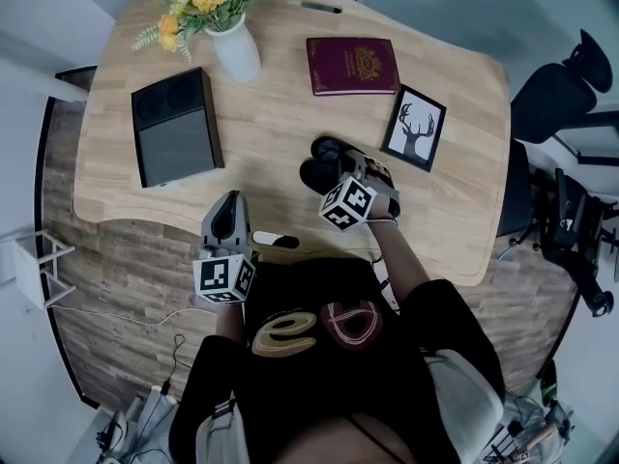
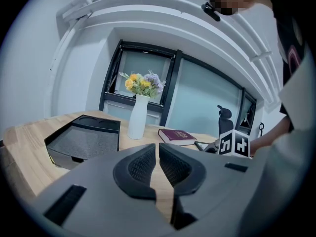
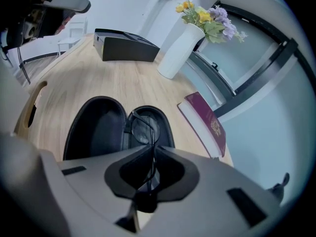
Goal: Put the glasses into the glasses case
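Note:
The black glasses case [image 3: 96,127] lies open on the wooden table [image 1: 280,114], both halves facing up. My right gripper [image 3: 148,181] hangs just over the case, shut on the thin dark-framed glasses [image 3: 142,130], whose lens dips into the case's right half. In the head view the case [image 1: 322,162] shows in front of the right gripper [image 1: 350,174], and the glasses are hidden there. My left gripper [image 1: 230,206] is over the table's near edge, left of the case; in its own view the left gripper [image 2: 158,164] is shut with nothing between the pads.
A black box [image 1: 176,127] sits at the left, a white vase of flowers [image 1: 235,46] behind it. A dark red book [image 1: 352,65] and a framed deer picture [image 1: 414,128] lie beyond the case. A small white object [image 1: 276,240] rests at the near edge. An office chair [image 1: 556,95] stands at the right.

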Demonstrator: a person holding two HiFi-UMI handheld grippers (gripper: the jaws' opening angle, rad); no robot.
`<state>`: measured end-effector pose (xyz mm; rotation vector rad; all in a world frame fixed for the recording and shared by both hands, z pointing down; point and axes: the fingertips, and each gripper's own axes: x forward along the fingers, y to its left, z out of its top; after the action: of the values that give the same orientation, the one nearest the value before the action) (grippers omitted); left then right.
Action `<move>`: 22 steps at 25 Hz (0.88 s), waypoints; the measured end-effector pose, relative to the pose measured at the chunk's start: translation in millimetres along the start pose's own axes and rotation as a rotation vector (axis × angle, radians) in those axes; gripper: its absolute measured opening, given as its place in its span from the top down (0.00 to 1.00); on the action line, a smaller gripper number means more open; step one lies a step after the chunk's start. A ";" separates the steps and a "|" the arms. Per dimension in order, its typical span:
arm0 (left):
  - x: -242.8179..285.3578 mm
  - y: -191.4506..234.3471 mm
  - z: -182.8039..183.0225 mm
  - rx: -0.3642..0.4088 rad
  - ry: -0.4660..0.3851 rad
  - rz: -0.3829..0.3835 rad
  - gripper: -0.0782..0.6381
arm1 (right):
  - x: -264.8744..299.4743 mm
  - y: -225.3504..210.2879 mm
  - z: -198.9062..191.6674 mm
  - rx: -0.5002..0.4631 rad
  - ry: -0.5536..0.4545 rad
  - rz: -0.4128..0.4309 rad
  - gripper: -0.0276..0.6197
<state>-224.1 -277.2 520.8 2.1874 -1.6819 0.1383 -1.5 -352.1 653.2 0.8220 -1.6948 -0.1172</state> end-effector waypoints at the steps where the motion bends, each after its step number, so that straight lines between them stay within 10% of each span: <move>1: -0.2 1.1 -1.0 -0.001 0.001 0.003 0.84 | 0.3 0.7 0.3 -0.002 0.001 0.003 0.92; 22: -4.5 -4.9 3.6 -0.049 -0.016 -0.014 0.84 | -42.2 -6.1 11.3 0.251 -0.088 0.068 0.66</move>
<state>-221.2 -273.3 515.0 2.1691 -1.6613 0.0747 -6.2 -336.4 612.2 0.9544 -1.8427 0.1104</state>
